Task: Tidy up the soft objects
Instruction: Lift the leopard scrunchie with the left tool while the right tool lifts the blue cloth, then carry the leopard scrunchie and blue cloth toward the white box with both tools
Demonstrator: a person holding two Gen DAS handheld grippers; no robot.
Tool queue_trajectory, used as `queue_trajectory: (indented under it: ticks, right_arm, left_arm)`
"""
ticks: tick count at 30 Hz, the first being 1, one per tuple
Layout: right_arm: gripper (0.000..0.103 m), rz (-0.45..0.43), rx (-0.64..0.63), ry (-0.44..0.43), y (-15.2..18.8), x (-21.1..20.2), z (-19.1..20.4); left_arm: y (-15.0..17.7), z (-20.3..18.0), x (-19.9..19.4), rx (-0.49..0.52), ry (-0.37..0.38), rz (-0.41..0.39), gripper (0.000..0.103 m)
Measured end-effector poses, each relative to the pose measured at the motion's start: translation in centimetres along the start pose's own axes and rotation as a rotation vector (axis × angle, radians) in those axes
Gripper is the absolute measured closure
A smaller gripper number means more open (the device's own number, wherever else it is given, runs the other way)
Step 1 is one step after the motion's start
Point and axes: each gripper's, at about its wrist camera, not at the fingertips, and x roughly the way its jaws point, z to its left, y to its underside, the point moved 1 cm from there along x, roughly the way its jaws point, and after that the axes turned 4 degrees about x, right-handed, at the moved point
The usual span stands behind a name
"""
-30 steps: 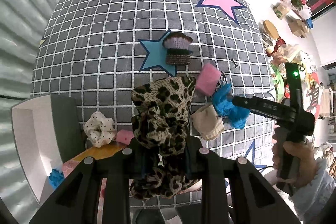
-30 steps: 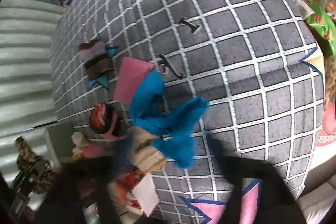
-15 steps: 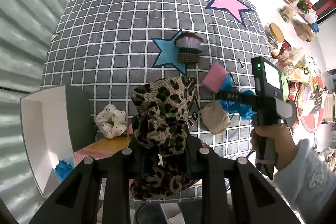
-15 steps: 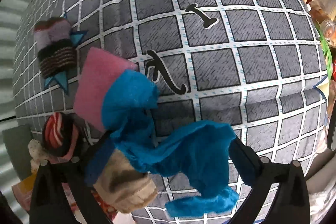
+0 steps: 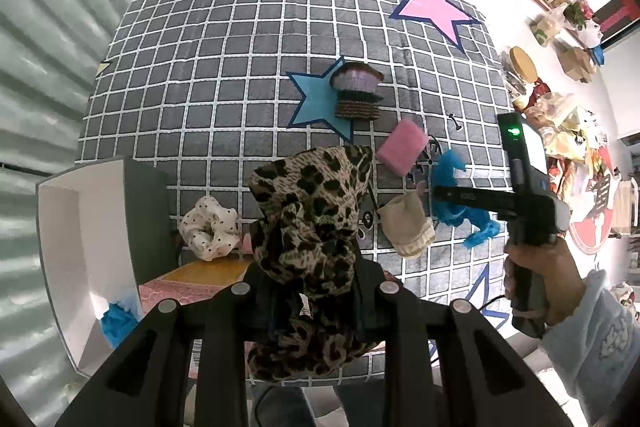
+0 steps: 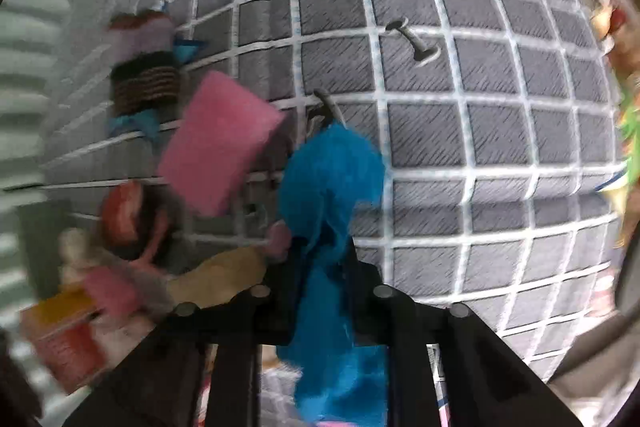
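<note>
- Left wrist view: my left claw [image 5: 308, 291] points straight down and pinches a crumpled leopard-print fabric scrunchie [image 5: 310, 223], which bulges up above the fingers and hangs down below them.
- Under it lies a grey quilted mat with a white grid and coloured stars [image 5: 224, 67].
- On the mat's blue star sits a folded striped knit piece in lilac and brown [image 5: 357, 91].
- A pink rectangular sponge-like pad [image 5: 401, 149] lies near it, and a beige knitted sock [image 5: 406, 225] lies just below the pad.
- A white scrunchie with black dots [image 5: 210, 227] rests beside an open white box with grey outer walls [image 5: 64, 227]; a bit of blue cloth [image 5: 118, 319] sits inside the box.
- My right hand [image 5: 540, 279], in a pale blue sleeve, holds the other tool to the right of the sock.
- Right wrist view, blurred: my right claw [image 6: 322, 267] is pressed together on a bright blue fuzzy cloth [image 6: 332, 179], which rises above the fingers and trails below them.
- Whether the blue cloth touches the mat I cannot tell.
- The pink pad lies just to its left, the beige sock at lower left, and the striped knit piece further up on the left.
</note>
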Motion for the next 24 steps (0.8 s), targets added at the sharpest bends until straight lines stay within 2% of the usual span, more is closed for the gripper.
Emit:
queue_trajectory:
  ticks: [6, 16, 24]
  right_arm:
    - [0.085, -0.041, 0.082, -0.140, 1.7, -3.6, -1.8]
    - [0.085, -0.092, 0.031, -0.213, 3.6, -9.1, -0.2]
    - [0.085, -0.109, -0.021, -0.247, 5.6, -10.1, 3.8]
  left_arm:
    - [0.1, -0.7, -0.4, 0.035, 0.010, -0.014, 0.074]
    - [0.8, -1.6, -1.2, 0.097, 0.011, -0.037, 0.074]
    - [2.2, -0.2, -1.6, 0.087, 0.032, -0.053, 0.074]
